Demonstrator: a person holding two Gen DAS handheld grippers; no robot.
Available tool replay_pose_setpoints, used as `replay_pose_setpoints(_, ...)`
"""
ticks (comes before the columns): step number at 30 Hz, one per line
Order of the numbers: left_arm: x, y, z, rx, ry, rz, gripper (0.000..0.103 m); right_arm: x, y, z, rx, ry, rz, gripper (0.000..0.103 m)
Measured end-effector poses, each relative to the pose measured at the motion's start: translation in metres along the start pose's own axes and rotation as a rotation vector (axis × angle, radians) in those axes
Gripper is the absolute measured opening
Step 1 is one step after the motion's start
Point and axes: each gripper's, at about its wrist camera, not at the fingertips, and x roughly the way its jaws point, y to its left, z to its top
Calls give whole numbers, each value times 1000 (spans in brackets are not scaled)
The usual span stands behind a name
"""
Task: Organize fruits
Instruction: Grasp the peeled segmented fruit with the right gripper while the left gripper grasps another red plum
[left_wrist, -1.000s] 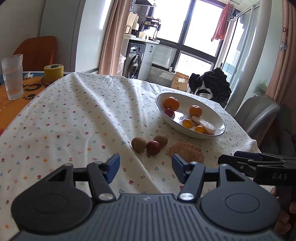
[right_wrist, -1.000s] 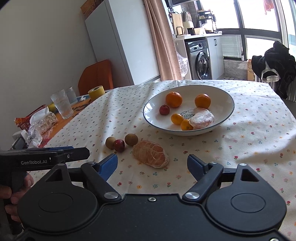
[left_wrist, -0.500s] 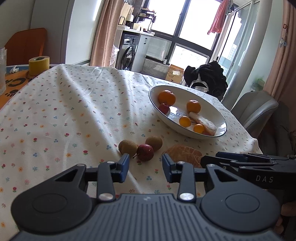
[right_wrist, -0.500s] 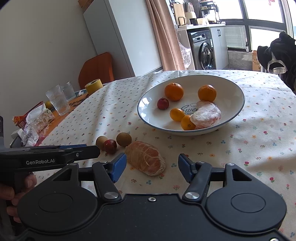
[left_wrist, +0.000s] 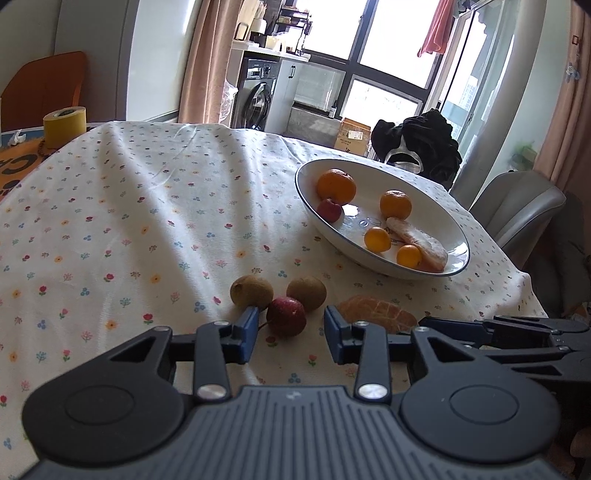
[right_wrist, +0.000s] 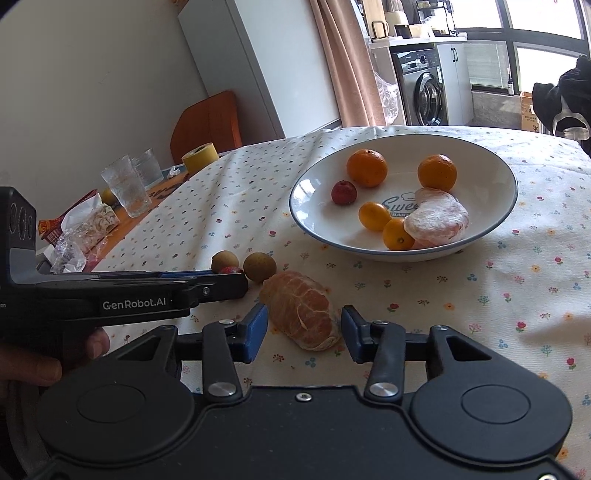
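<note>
Two hand-held grippers hover low over the floral-clothed surface (left_wrist: 129, 229), both parted and grasping nothing. The left hand-held gripper (left_wrist: 290, 334) brackets a small red fruit (left_wrist: 286, 316) lying between two brown kiwis; whether its blue pads touch the fruit is unclear. The right hand-held gripper (right_wrist: 303, 332) straddles a peeled orange citrus piece (right_wrist: 301, 310) near the white blue-rimmed bowl (right_wrist: 495, 221) of fruit. The left tool hides most of the red fruit in the right view. Both have advanced and narrowed since a second ago.
</note>
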Motion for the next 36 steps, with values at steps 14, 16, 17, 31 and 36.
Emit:
replay_pose_setpoints(14,-3,2,-3,11,-1,27,23,6,13,0,-75,34,16,44)
replay_pose_setpoints(16,-7,4,-3,6,-5,28,23,10,16,1,-88,38,5,44)
replay_pose_setpoints(17,-9,5,-3,3,-6,29,23,11,17,1,-97,40,2,45)
replay_pose_setpoints(31,-28,22,-9,-37,-31,19,23,31,39,6,-226,64,-89,46)
replay_pose_setpoints(36,-35,28,-13,-55,-37,36,23,36,49,4,-287,72,-140,44)
